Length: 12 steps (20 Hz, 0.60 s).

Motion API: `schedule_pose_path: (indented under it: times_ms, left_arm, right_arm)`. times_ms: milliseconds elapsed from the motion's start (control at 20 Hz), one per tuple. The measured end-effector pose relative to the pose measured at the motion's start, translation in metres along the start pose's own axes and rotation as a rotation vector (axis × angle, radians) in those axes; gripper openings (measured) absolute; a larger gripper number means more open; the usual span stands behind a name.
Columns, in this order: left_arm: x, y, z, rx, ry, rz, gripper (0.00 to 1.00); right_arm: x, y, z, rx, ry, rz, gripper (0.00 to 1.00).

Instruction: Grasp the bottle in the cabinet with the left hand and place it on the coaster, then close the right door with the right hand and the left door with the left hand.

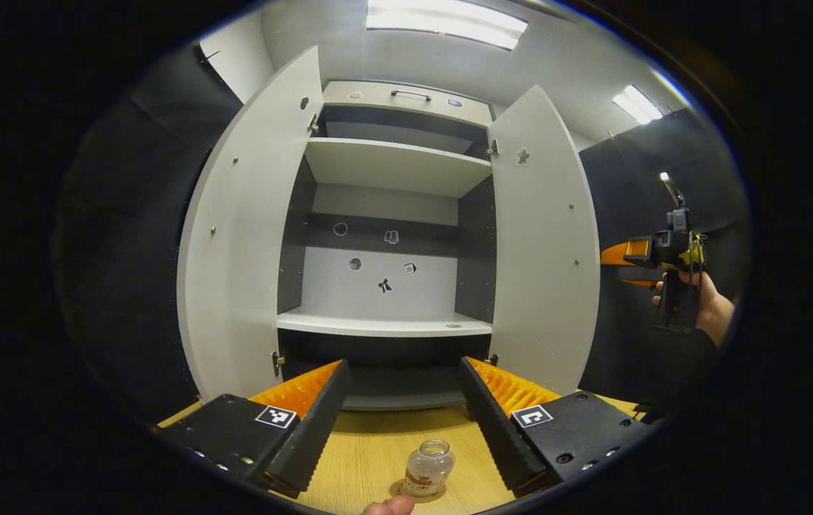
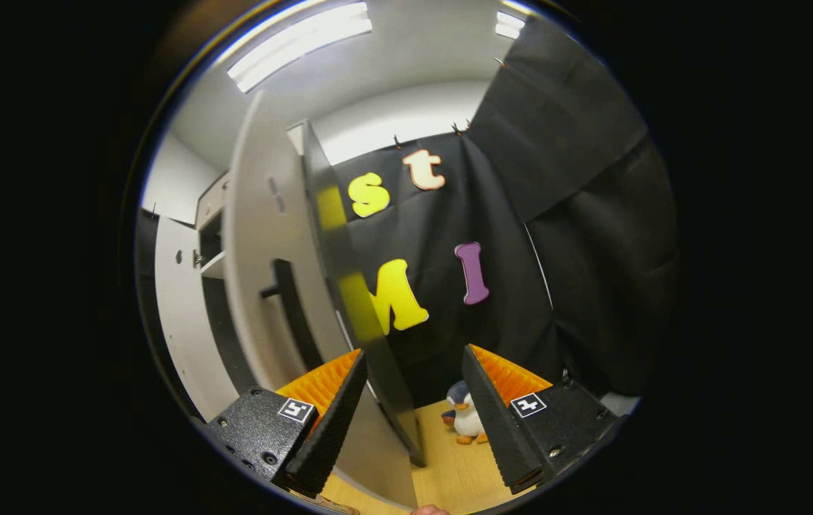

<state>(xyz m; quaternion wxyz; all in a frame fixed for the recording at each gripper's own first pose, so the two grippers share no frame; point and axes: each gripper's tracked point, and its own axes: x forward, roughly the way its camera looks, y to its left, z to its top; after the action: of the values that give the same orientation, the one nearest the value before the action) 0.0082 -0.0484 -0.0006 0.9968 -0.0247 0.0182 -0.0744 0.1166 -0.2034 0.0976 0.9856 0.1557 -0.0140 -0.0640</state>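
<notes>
Bottle (image 1: 428, 468) sits on coaster (image 1: 401, 492) on the bench (image 1: 367, 450), before the open cabinet (image 1: 388, 325). My left tool (image 1: 403, 418) spread, empty. My right tool (image 2: 410, 411) spread around right door (image 2: 349, 300) edge.

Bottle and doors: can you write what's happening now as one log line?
bottle: on coaster, released | left gripper: open | right gripper: open, at right door edge | both doors open
</notes>
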Motion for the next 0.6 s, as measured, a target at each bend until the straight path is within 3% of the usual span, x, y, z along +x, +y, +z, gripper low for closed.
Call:
schedule_pose_path:
  times_ms: [300, 600]
  left_arm:
    - [-0.007, 0.01, -0.014, 0.034, 0.034, 0.037, 0.93]
    - [-0.008, 0.007, -0.027, 0.013, 0.062, 0.021, 0.93]
  right_arm:
    - [0.009, 0.003, -0.003, 0.015, -0.012, 0.008, 0.82]
    - [0.008, 0.001, -0.001, -0.014, -0.031, -0.023, 0.82]
